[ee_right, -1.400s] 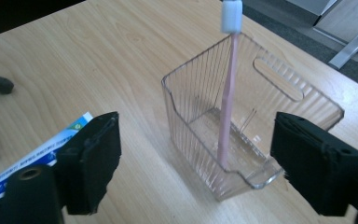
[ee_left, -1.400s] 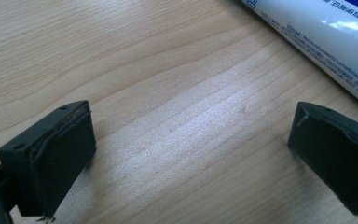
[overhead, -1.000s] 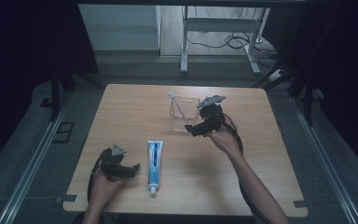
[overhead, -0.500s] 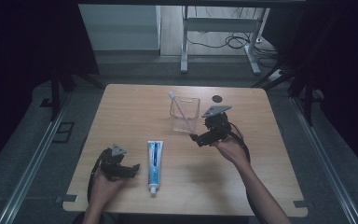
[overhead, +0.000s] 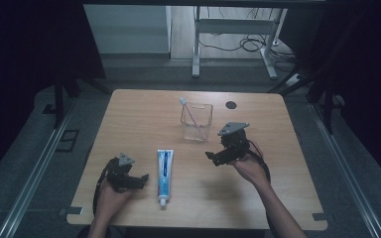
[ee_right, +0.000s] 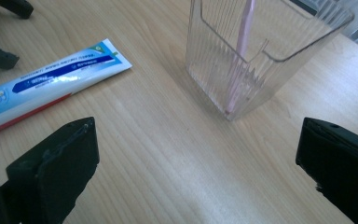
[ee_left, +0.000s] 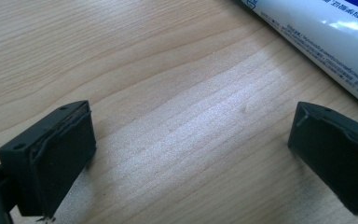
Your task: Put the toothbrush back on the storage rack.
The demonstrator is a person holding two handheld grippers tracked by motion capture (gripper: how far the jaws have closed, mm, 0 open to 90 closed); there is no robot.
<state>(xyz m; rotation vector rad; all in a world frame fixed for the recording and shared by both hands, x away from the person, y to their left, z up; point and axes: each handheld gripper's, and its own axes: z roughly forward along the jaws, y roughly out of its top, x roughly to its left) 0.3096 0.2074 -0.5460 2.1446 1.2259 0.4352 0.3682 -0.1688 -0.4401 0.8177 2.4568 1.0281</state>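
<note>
While both tongs gape empty, left tongs (overhead: pixel 141 179) beside toothpaste (overhead: pixel 164 172), right tongs (overhead: pixel 212 158) near cup (overhead: pixel 197 121).

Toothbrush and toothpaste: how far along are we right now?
Done: the toothbrush stands in the clear cup. In hand: nothing; the right gripper and left gripper are open and empty. Left, presumably: the toothpaste tube, lying flat beside the left gripper.
</note>
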